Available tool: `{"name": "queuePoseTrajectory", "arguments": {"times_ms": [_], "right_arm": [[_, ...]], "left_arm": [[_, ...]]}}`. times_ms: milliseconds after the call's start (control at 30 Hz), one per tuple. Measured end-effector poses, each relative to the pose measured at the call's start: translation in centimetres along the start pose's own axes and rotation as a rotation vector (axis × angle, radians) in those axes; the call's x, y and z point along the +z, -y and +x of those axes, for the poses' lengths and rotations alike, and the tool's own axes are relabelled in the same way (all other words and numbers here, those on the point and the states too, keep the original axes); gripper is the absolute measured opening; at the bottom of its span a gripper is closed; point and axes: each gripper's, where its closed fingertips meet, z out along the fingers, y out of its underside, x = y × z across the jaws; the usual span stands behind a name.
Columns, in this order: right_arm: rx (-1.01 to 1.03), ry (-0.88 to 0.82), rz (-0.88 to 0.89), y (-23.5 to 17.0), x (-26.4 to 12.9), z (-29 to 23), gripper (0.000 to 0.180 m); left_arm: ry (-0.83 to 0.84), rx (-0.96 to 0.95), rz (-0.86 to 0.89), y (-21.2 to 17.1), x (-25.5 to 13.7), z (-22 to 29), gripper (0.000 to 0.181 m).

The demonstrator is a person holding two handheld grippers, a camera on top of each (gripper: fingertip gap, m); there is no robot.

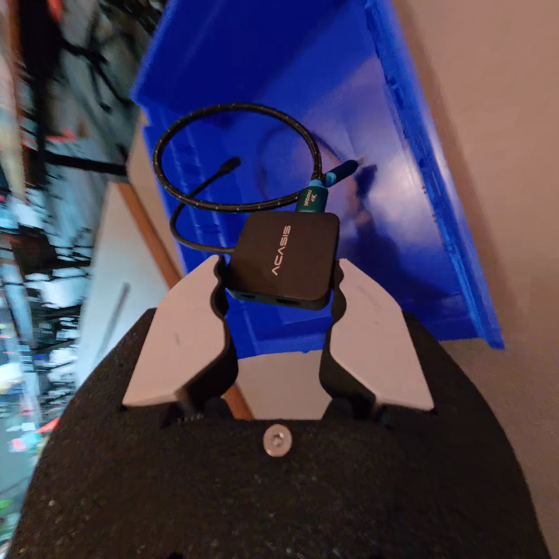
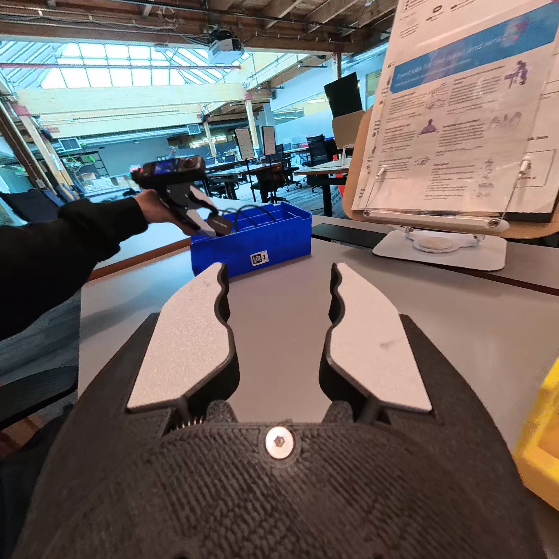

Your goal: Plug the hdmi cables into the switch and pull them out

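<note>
Left tongs: nearest the lens in the left wrist view; clamped on the two side edges of the switch, held in the air over the blue bin.
Right tongs: nearest the lens in the right wrist view; spread apart and empty, above the bare desk, well short of the bin.
Risk, slip: the grip appeared to rest on the switch's near half only, so a pull on a cable would probably twist it between the pads.
Risk, snag: the braided HDMI cable looped back on itself and could catch on the bin wall.
Risk, misalignment: the view was blurred with motion; aiming a plug at a moving port would likely miss.
Switch, look: small, flat, black, square with rounded corners, pale lettering on top; two empty slots on the near edge.
Cable, look: dark braid flecked pale; one teal plug seated in the far edge, a second teal-blue plug free just beyond.
Thin lead: left the switch's left side, its end loose.
</note>
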Motion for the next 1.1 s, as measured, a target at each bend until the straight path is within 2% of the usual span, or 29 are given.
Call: {"name": "queuePoseTrajectory", "arguments": {"times_ms": [33, 100, 133, 200, 267, 333, 433, 533, 700, 800, 900, 1000, 1100], "right_arm": [[-0.002, 0.003, -0.005, -0.1, 0.1, -0.2, 0.065], [0.001, 0.016, -0.007, -0.3, 0.4, -0.5, 0.065], [0.006, 0.023, -0.007, -0.4, 0.5, -0.7, 0.065], [0.014, 0.027, -0.021, -0.8, 0.8, -0.7, 0.065], [0.012, 0.038, -0.034, -0.9, 0.8, -1.0, 0.067], [-0.010, 0.045, -0.044, -0.9, 0.6, -1.2, 0.067], [-0.037, 0.038, -0.053, -0.9, 0.2, -1.0, 0.067], [-0.015, 0.044, -0.051, -1.0, 0.2, -0.9, 0.066], [-0.040, 0.039, -0.064, -1.1, 0.5, -0.6, 0.066], [-0.047, 0.046, -0.063, -1.2, 0.5, -0.6, 0.066], [-0.048, 0.036, -0.086, -1.7, 0.4, -0.2, 0.067], [-0.039, 0.031, -0.085, -2.0, 0.3, 0.2, 0.066], [-0.021, 0.033, -0.086, -2.2, 0.4, 0.5, 0.066]], "left_arm": [[0.061, 0.070, 0.052, 0.7, -1.1, -0.2, 0.000], [0.306, 0.201, 0.163, 2.5, -3.9, -2.2, 0.000], [0.331, 0.232, 0.148, 2.6, -4.4, -2.2, 0.000], [0.204, 0.166, 0.213, 3.0, -3.4, -0.6, 0.001], [0.028, 0.025, 0.226, 2.3, -1.9, 0.9, 0.027], [-0.107, -0.061, 0.184, 1.1, -0.9, 1.5, 0.037], [-0.211, 0.002, 0.048, -1.3, 0.9, 1.5, 0.051], [-0.271, 0.013, -0.186, -4.6, 2.6, 1.0, 0.072], [-0.402, -0.477, -0.422, -5.9, 4.9, 1.3, 0.077], [-0.419, -0.578, -0.480, -5.8, 6.5, 1.4, 0.076], [-0.391, -0.299, -0.408, -4.4, 7.4, 1.0, 0.064], [-0.393, 0.020, -0.355, -3.1, 6.9, 2.2, 0.069], [-0.373, 0.222, -0.434, -3.9, 6.9, 2.8, 0.067]]}}
